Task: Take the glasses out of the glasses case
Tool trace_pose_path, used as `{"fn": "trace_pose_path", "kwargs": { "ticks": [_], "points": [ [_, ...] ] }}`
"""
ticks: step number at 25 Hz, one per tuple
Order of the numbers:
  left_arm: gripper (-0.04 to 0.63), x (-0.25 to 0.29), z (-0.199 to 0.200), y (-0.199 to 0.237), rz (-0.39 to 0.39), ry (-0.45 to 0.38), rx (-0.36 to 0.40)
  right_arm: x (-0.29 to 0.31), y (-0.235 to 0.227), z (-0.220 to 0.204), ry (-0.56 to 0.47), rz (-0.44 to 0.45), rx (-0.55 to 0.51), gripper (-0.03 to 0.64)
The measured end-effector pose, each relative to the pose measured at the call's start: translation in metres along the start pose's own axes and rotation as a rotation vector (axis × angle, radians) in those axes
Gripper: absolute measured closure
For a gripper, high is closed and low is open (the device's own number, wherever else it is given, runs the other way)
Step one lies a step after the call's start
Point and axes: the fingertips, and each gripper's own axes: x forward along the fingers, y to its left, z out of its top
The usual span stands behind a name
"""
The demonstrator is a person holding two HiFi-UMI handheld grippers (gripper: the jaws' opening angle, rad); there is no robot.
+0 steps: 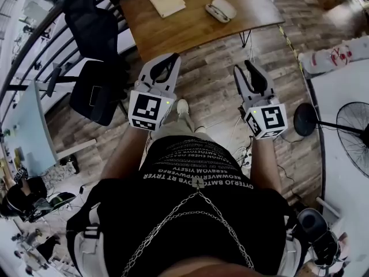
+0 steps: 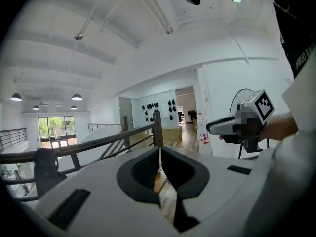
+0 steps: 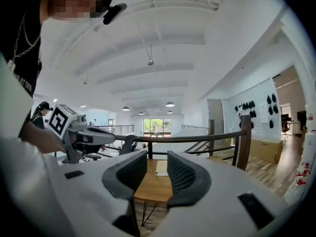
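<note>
Wood-plank floor (image 1: 216, 94) fills most of the head view, seen from standing height. Wooden desk (image 1: 190, 30) sits at the top of that view, well ahead of both grippers. Two black office chairs (image 1: 92, 36) stand off its left end against a railing. A standing fan (image 1: 353, 136) is at the right edge.

Left gripper (image 1: 171, 59) is held out over the floor and short of the desk. In the left gripper view (image 2: 159, 154) its ribbed pads are pressed together at the tips, leaving only a thin slit lower down and nothing in it.

Right gripper (image 1: 243, 68) is level with it, also over the floor and apart from the desk. Right gripper view (image 3: 150, 169): jaws spread with nothing between them; desk top and railing show through the gap.

On the desk:
- A beige notebook (image 1: 166, 0) lies flat towards the left-centre.
- The glasses case (image 1: 221, 8), a pale oblong, lies to the right of the notebook and near the far edge. Neither gripper touches it.
- Cannot tell from here whether the case lid is up.
- Glasses not made out.
</note>
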Motion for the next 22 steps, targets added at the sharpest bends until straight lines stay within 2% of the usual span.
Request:
{"fn": "trace_pose_path", "kwargs": {
  "ticks": [3, 9, 17, 22],
  "points": [
    [0.560, 0.013, -0.006, 0.010, -0.014, 0.014, -0.013, 0.012, -0.003, 0.000, 0.011, -0.004, 0.000, 0.489],
    [0.560, 0.039, 0.007, 0.028, -0.051, -0.022, -0.029, 0.038, -0.018, 0.003, 0.033, -0.023, -0.003, 0.491],
    [0.558, 0.074, 0.010, 0.045, -0.123, -0.028, -0.038, 0.071, -0.023, 0.021, 0.020, 0.003, -0.019, 0.491],
    [0.558, 0.091, 0.016, 0.050, -0.165, -0.046, -0.033, 0.081, -0.036, 0.028, 0.022, -0.037, -0.032, 0.491]
  ]
}}
